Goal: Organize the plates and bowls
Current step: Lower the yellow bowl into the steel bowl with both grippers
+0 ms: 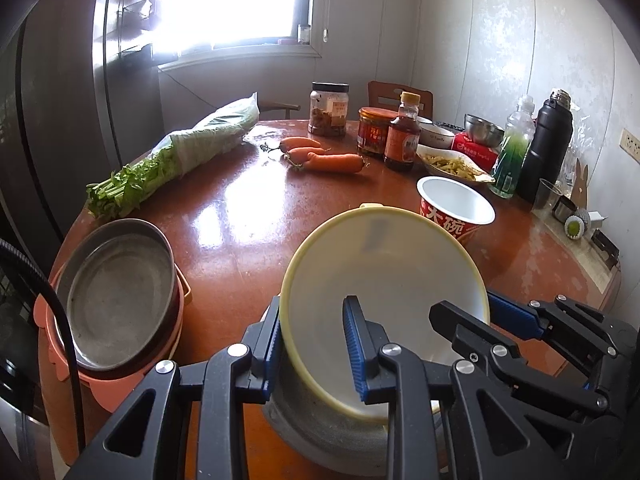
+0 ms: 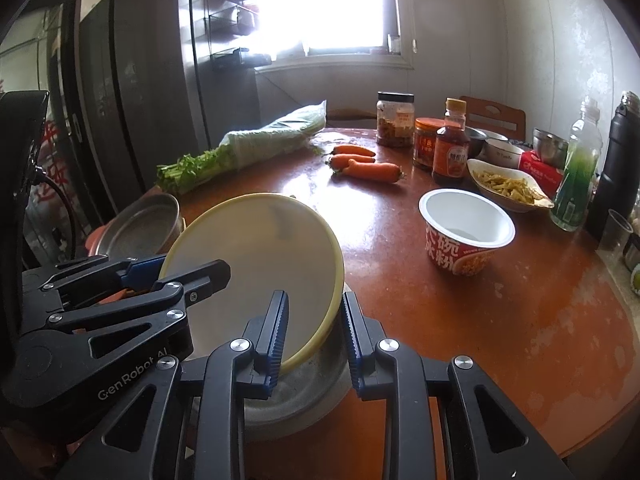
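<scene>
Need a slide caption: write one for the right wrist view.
Both grippers, right gripper and left gripper, clamp a tilted yellow-rimmed bowl over a metal bowl.

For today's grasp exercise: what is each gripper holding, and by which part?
Both hold the pale yellow bowl by its rim: left gripper on the near-left edge, right gripper on the opposite edge, one finger inside, one outside.

Both tools are matte black plastic with cut-out triangular arms. The left gripper (image 1: 314, 354) and the right gripper (image 2: 314, 340) carry ribbed blue pads (image 1: 356, 356) and round silver screws (image 2: 241, 345). Beside those screws, white lettering (image 2: 134, 374) reads "GenRobot AI".
</scene>
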Demonstrator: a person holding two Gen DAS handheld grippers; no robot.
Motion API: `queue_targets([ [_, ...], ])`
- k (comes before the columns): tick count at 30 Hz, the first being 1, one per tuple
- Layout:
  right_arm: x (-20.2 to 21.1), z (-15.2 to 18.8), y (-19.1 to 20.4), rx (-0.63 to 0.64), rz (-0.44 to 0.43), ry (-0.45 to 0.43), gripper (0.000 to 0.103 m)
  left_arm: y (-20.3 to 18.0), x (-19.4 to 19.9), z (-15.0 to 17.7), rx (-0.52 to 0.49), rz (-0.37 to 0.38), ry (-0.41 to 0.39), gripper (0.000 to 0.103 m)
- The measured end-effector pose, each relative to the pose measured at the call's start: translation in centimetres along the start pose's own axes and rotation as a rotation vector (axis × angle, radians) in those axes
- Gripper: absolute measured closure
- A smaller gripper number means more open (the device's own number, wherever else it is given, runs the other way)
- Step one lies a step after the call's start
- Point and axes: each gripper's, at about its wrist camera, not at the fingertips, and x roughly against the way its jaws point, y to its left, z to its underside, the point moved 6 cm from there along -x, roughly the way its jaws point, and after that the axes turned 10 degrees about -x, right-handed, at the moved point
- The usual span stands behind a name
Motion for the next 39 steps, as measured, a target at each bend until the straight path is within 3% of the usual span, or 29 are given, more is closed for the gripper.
queue_targets([
  [25, -0.5, 1.5, 0.5, 0.059, 0.034, 0.014, 0.074, -0.3, -0.5, 1.1, -0.035, -0.032, 0.014, 0.075],
  [39, -0.6, 1.8, 0.3, 0.040, 0.017, 0.026, 0.074, 0.1, -0.5, 1.6, -0.016, -0.005, 0.029, 0.074],
])
